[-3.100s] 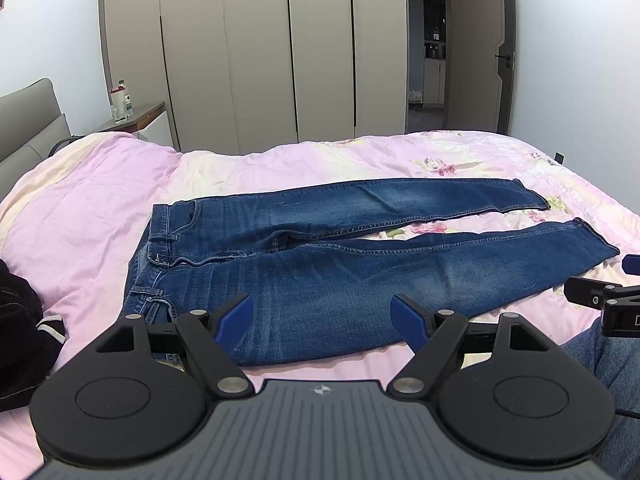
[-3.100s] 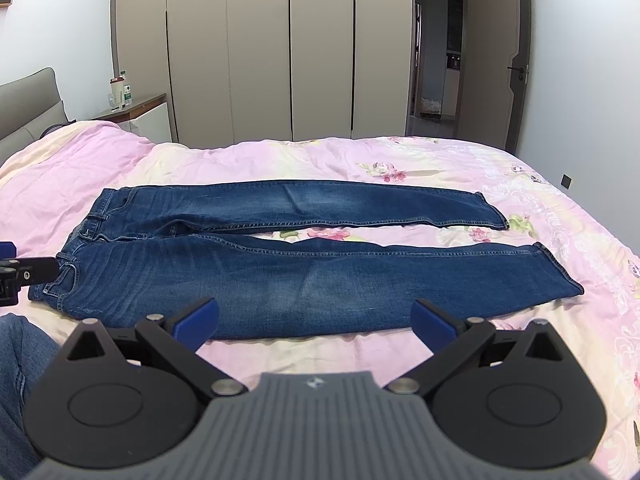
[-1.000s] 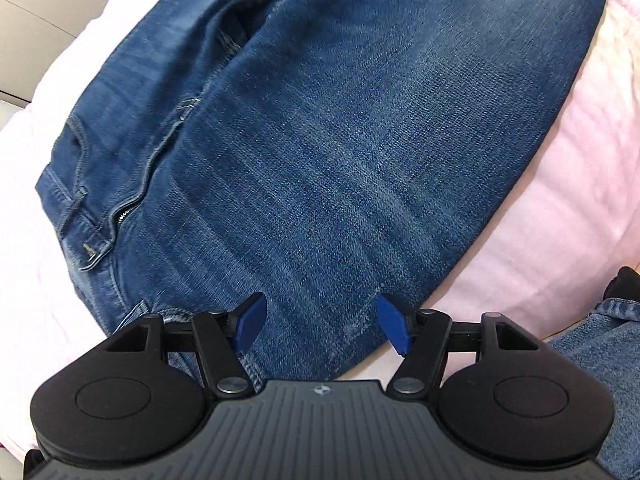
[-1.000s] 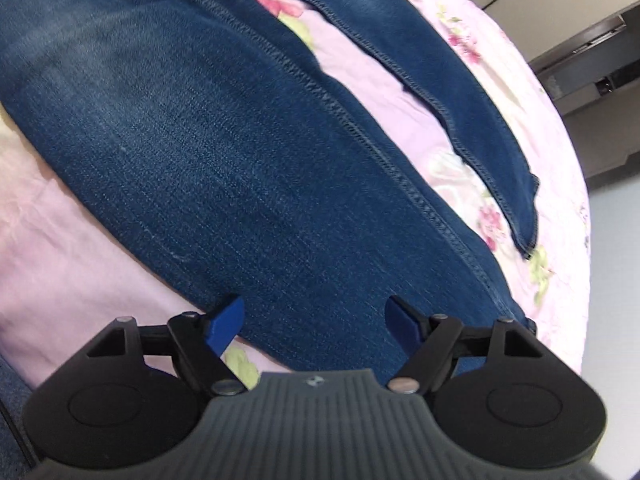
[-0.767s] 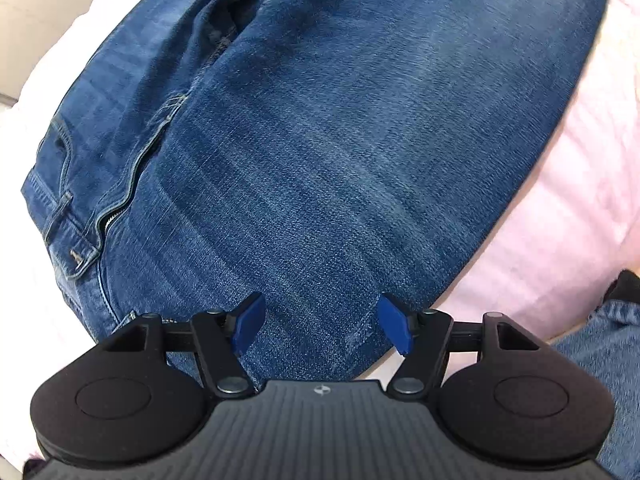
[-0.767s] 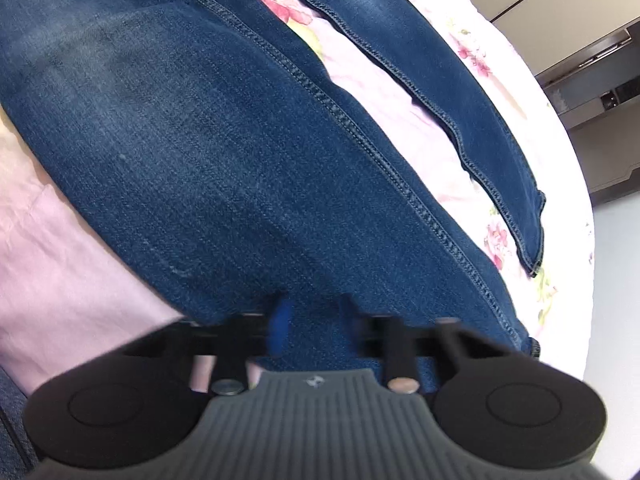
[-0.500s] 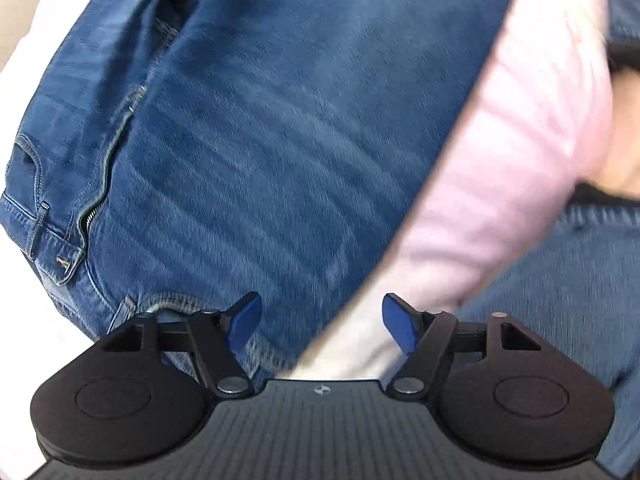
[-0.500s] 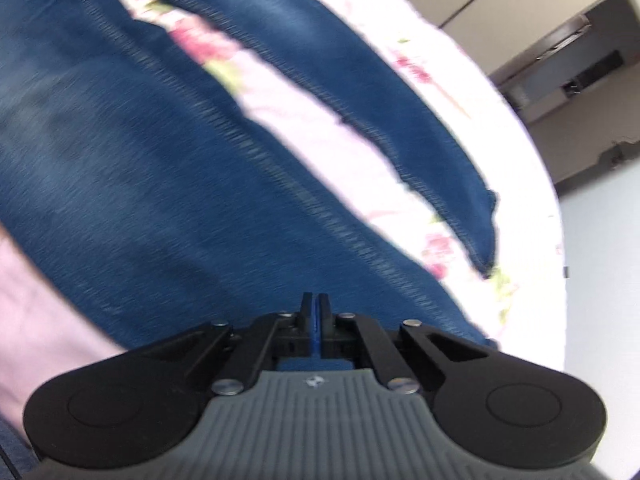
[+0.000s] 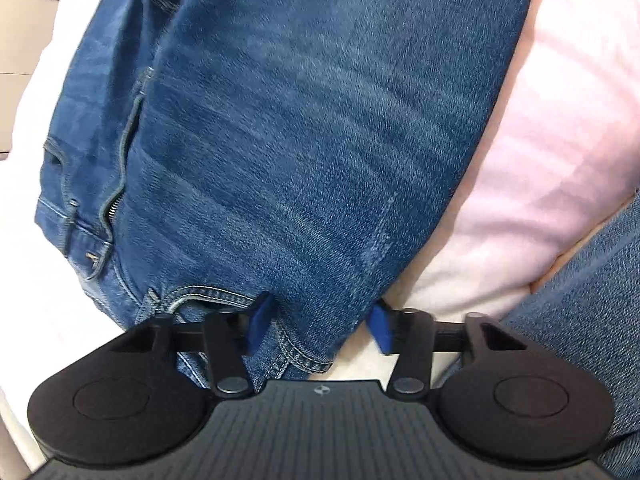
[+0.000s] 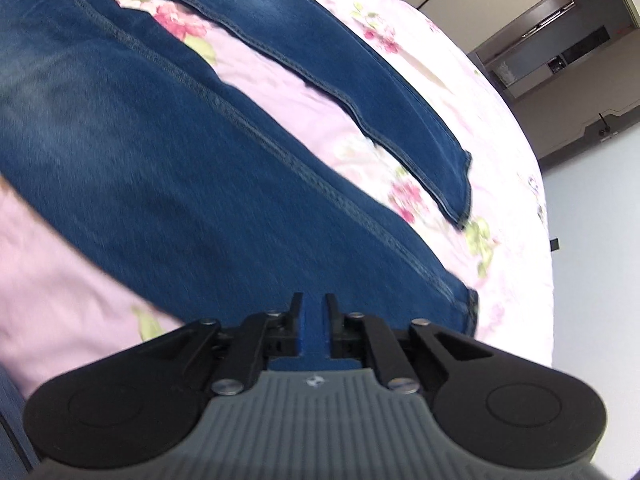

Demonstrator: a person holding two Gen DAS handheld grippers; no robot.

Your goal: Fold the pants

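Blue jeans (image 9: 300, 120) lie flat on a pink bedspread (image 9: 560, 160), fly and waistband at the left in the left wrist view. My left gripper (image 9: 320, 325) points down at the near hip corner of the waistband. Its jaws are closing, the denim corner sits between the blue pads, and a wide gap remains. In the right wrist view the near leg (image 10: 160, 160) runs toward its hem, with the far leg (image 10: 360, 80) beyond it. My right gripper (image 10: 314, 312) is pinched on the near leg's front edge close to the hem. Its jaws are opening a little, with denim filling the narrow gap.
A person's leg in jeans (image 9: 580, 300) is at the right of the left wrist view, beside the bed's near edge. The floral bedspread (image 10: 500, 160) stretches past the hems. An open doorway (image 10: 560, 40) shows beyond the bed's far corner.
The left gripper shifted to the waistband's near corner, rolled, and narrowed its jaws around it. The right gripper snapped shut on the near leg's edge and moved toward the hem, rising slightly.
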